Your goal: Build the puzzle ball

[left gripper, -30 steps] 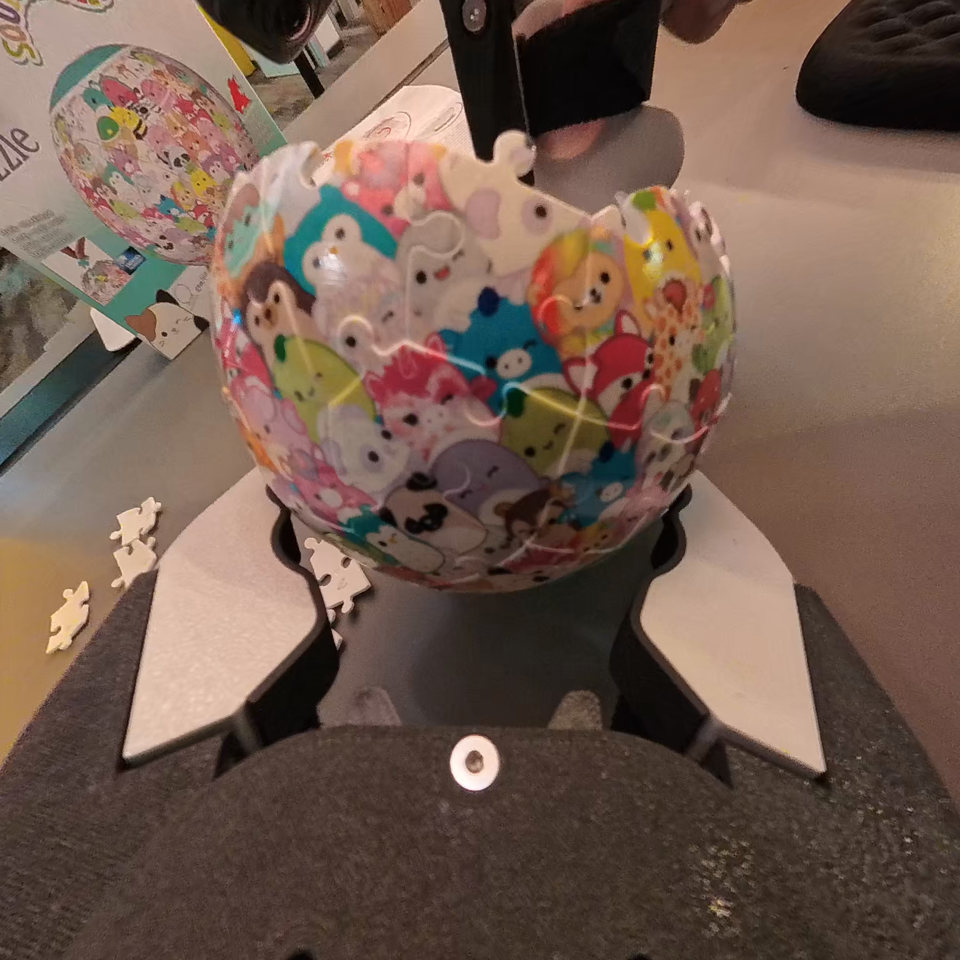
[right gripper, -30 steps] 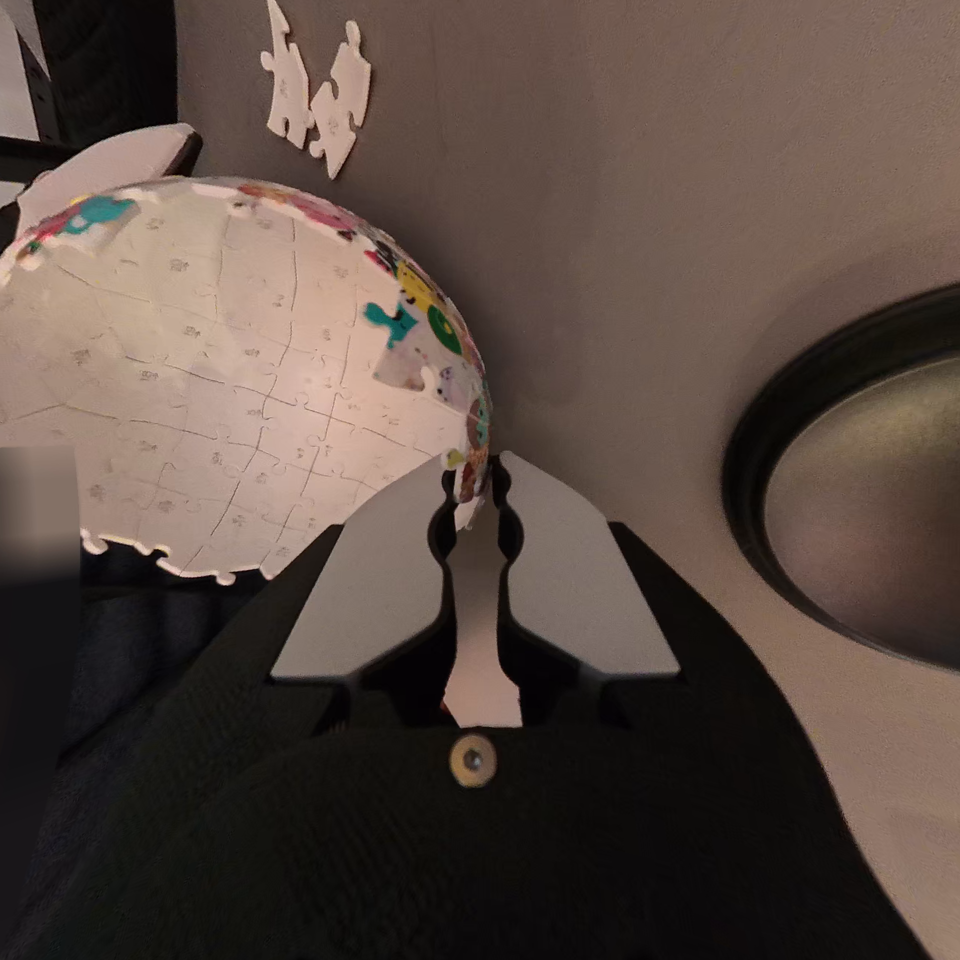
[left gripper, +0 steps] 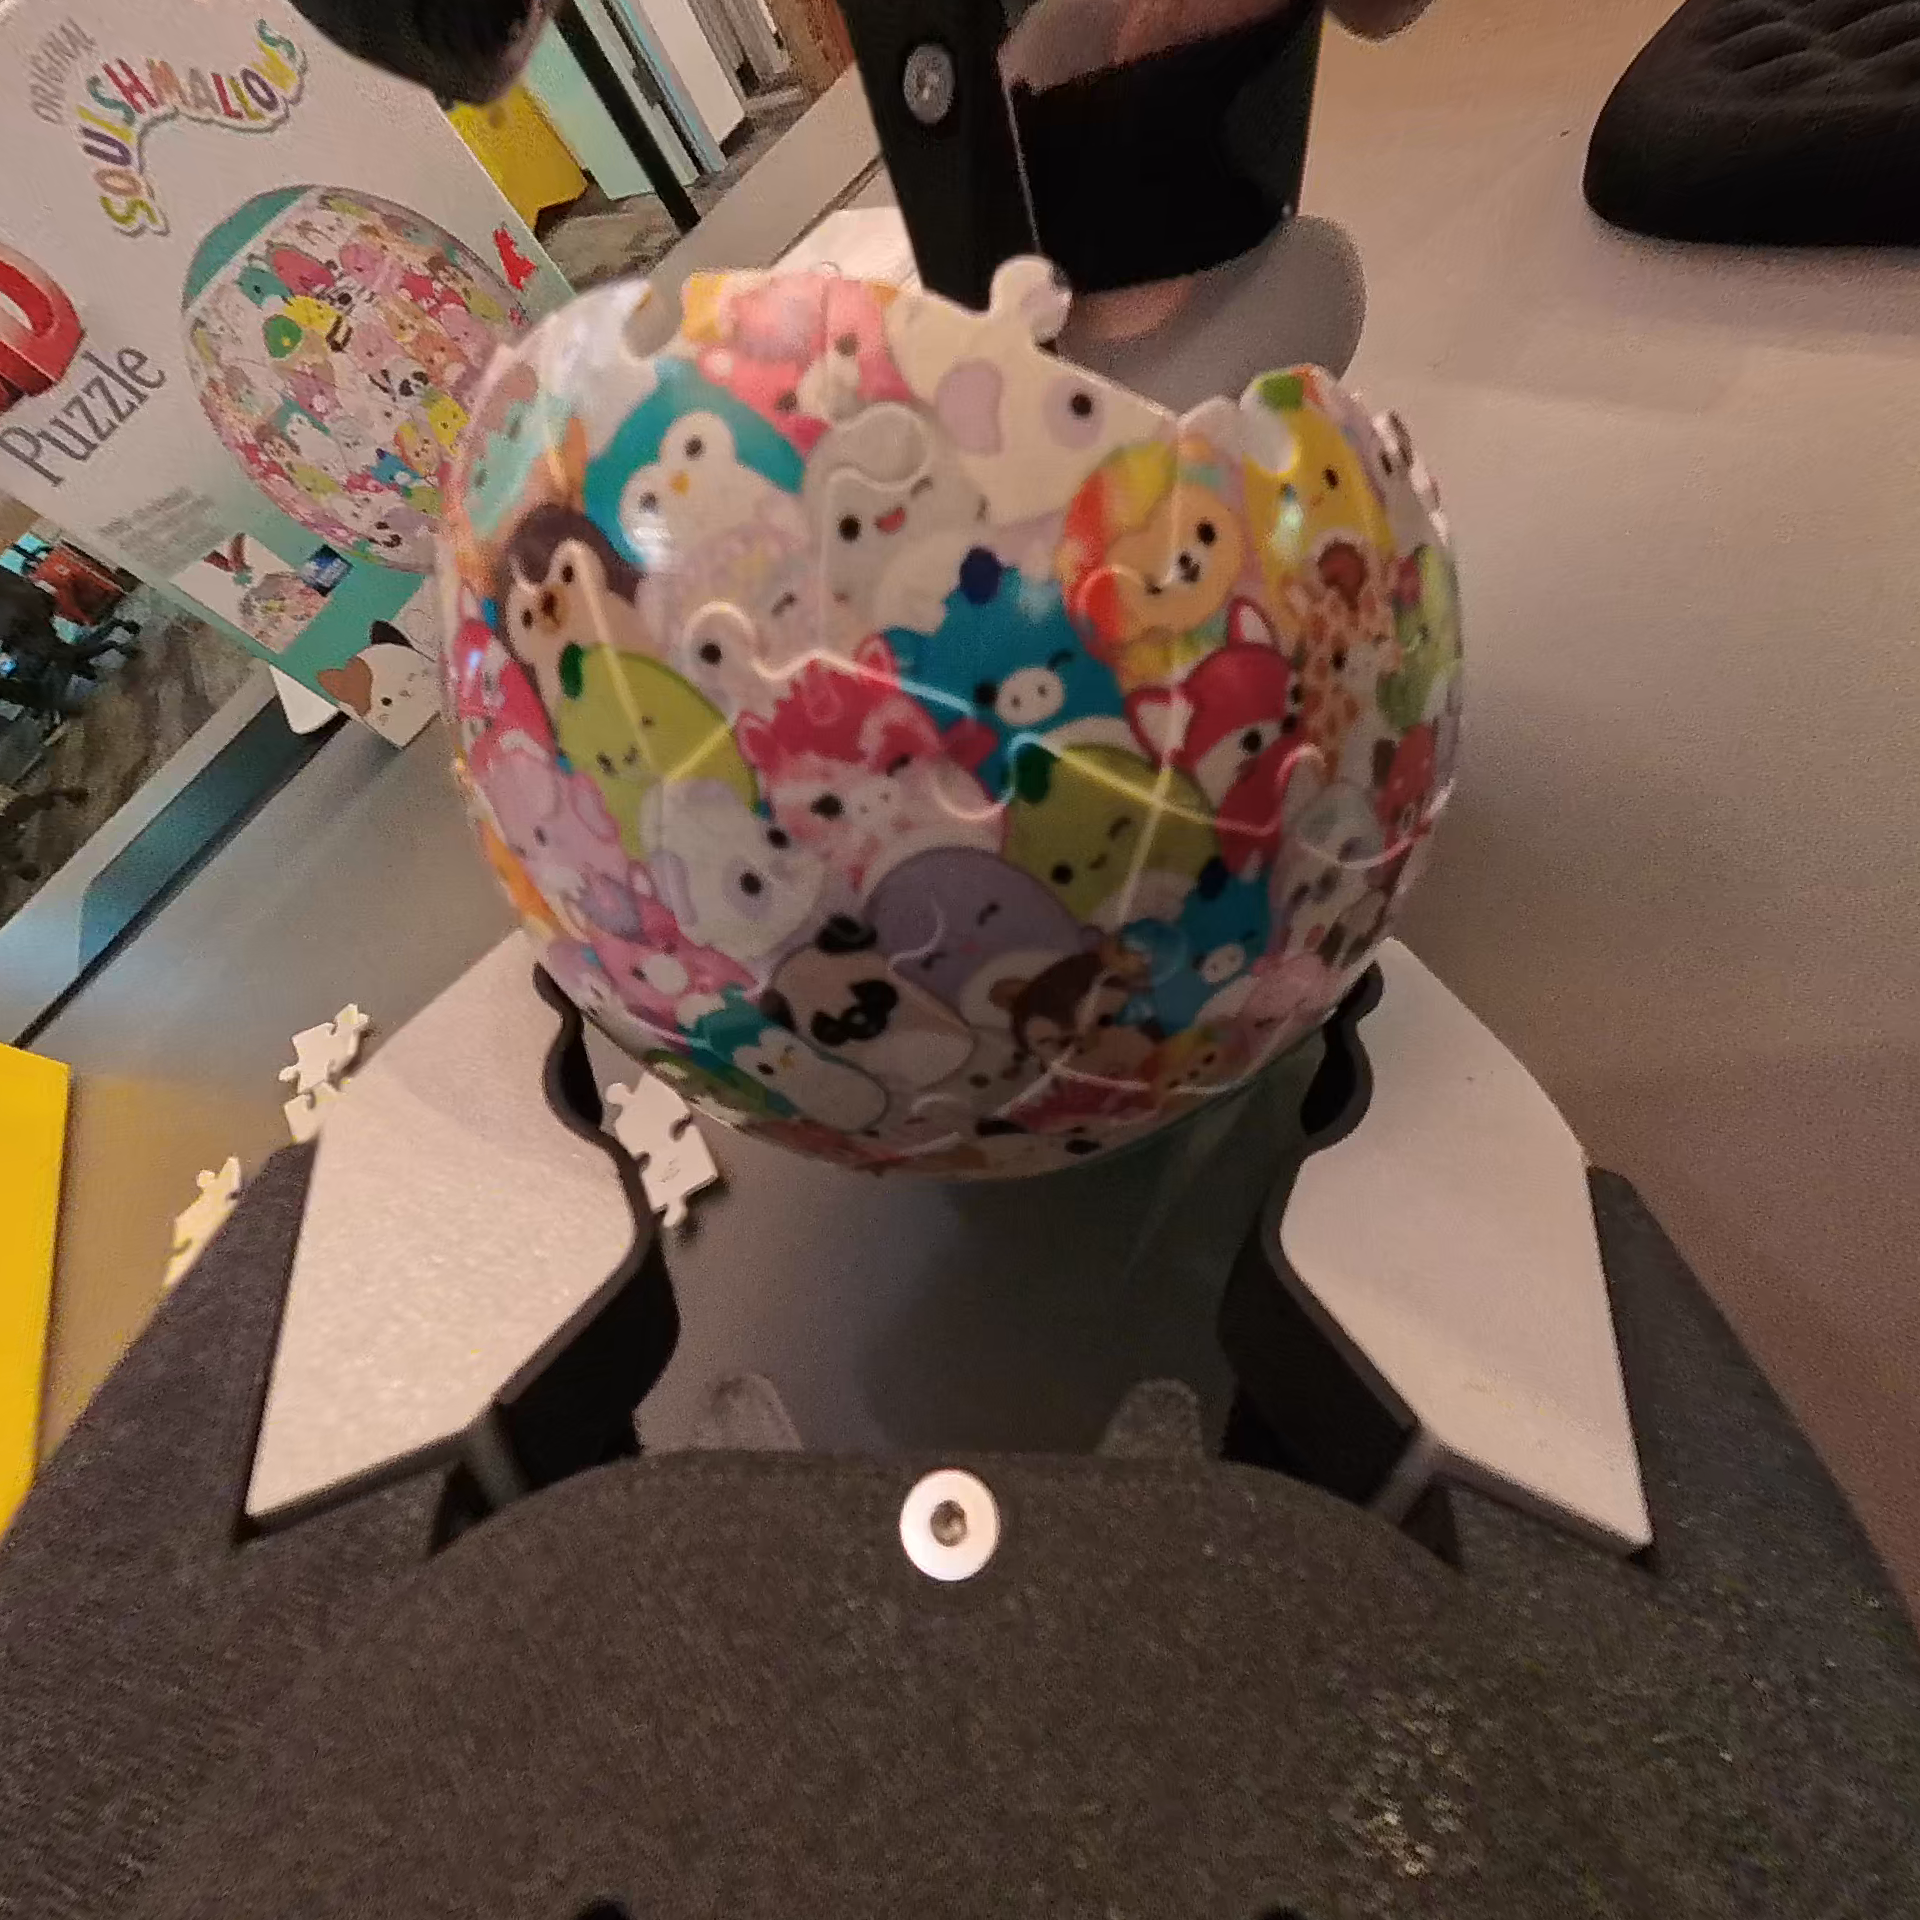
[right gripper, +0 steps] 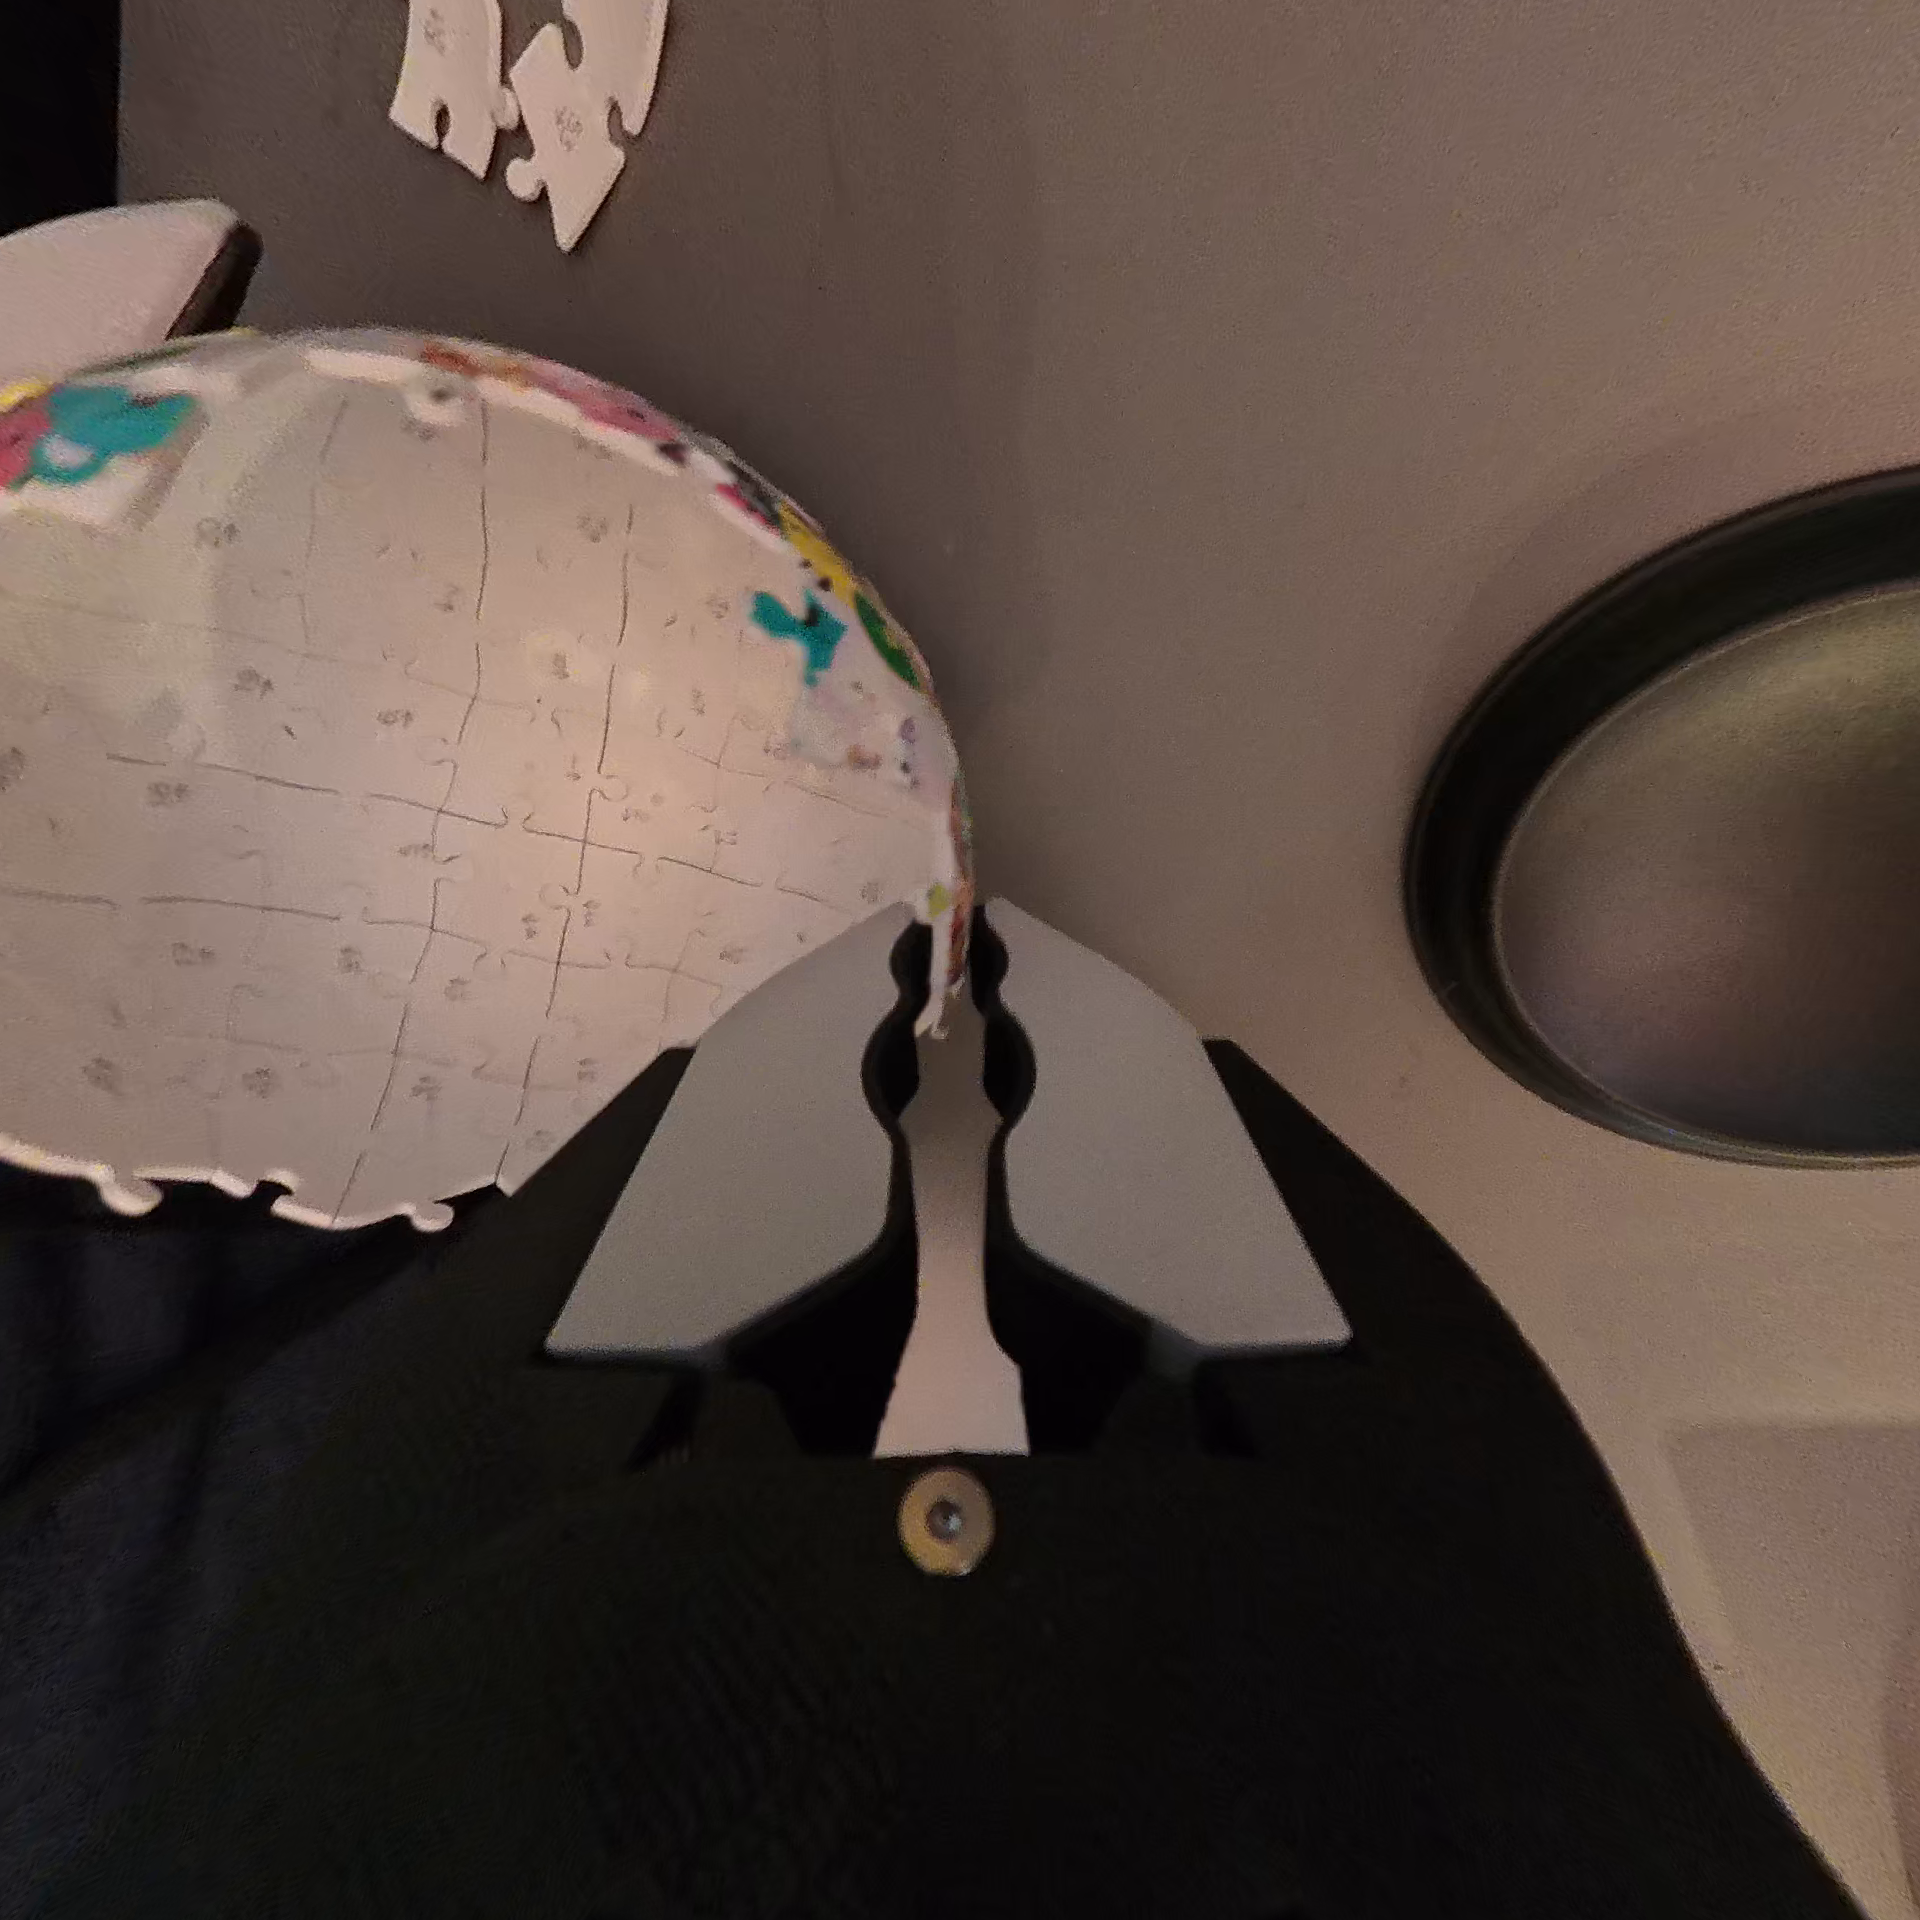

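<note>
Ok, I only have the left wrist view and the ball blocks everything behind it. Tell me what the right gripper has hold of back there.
Observer: The right gripper is pinching the puzzle ball at its open rim, one finger inside the shell and one outside.
Operator: Describe the inside of the shell.
Observer: It is hollow and plain white, with the piece seams showing and nothing lying in it.
Operator: Give me whatever is on the table past my right edge.
Observer: A round dark tray sits on the table to the right of the ball, apart from it.
</note>
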### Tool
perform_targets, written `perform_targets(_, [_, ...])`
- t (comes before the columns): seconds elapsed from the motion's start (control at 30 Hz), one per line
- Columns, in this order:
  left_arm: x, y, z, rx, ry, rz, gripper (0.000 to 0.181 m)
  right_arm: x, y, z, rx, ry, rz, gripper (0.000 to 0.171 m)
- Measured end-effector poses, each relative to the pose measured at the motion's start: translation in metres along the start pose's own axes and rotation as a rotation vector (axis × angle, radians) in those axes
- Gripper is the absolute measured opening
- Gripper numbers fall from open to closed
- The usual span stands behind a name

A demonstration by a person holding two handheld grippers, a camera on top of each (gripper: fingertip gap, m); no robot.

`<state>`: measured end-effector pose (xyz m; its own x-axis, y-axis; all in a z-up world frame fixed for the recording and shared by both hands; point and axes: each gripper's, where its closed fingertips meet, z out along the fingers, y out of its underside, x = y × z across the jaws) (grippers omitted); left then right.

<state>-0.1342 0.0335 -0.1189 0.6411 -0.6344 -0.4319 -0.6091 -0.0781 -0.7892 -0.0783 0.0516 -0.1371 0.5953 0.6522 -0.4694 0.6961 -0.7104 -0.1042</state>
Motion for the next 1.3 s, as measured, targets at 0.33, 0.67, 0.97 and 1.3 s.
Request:
perform_targets(0.33, [0.0,0.0,0.001,0.003,0.008,-0.007,0.133,0.008,-0.016,-0.008,0.019,0.121,-0.23,0.017])
perform_targets(0.67, [-0.001,-0.001,0.001,0.01,-0.006,-0.001,0.133,0.003,-0.018,0.0,0.023,0.05,-0.189,0.005])
perform_targets(0.97, [-0.001,-0.001,0.001,0.008,-0.007,-0.004,0.133,0.003,-0.009,-0.022,0.031,0.058,-0.129,0.027])
perform_targets(1.3, [-0.001,-0.001,0.001,0.008,-0.008,-0.004,0.133,0.004,0.0,-0.003,-0.001,-0.031,-0.025,0.018])
